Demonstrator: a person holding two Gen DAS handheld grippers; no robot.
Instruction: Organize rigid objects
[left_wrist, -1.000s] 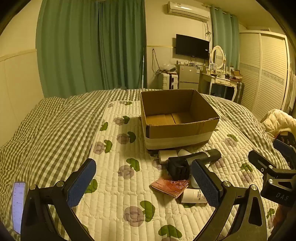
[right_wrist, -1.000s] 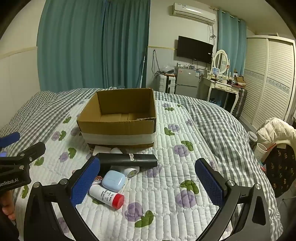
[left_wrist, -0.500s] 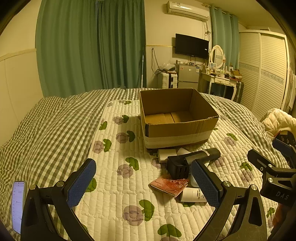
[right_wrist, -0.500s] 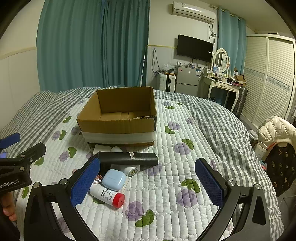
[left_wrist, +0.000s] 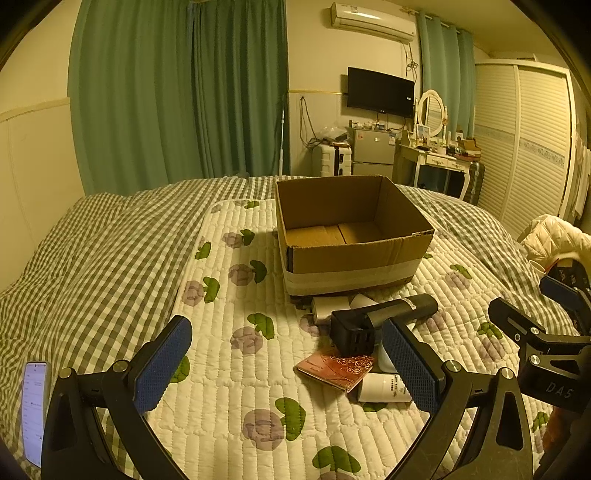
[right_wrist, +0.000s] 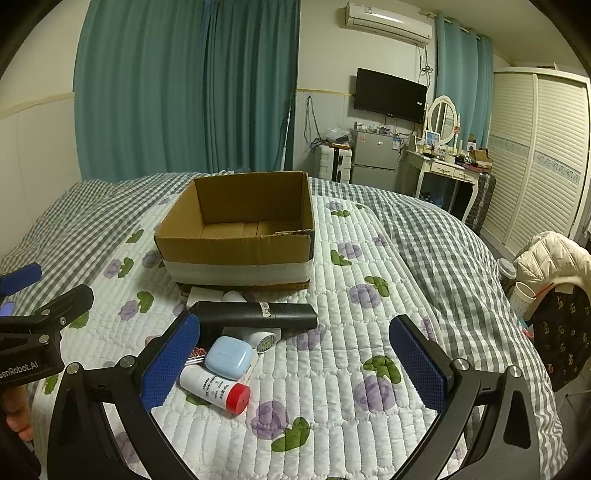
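Right wrist view: cardboard box (right_wrist: 236, 236) sits open and empty on the quilted mat (right_wrist: 332, 369), pile of small items just in front of its near wall. Long black cylinder (right_wrist: 258, 314) lies crosswise, long axis left-right, ahead-left of the right gripper (right_wrist: 295, 365), jaws spread wide, holding nothing. Light-blue case (right_wrist: 229, 356) and red-capped white bottle (right_wrist: 216, 387) lie beside its left finger. Left gripper (left_wrist: 288, 369) is also released, empty; pile sits ahead-right, by its right finger. Right arm looks nearer, I'd judge. Left wrist view alone shows the red booklet (left_wrist: 332, 371); blue case hidden there.
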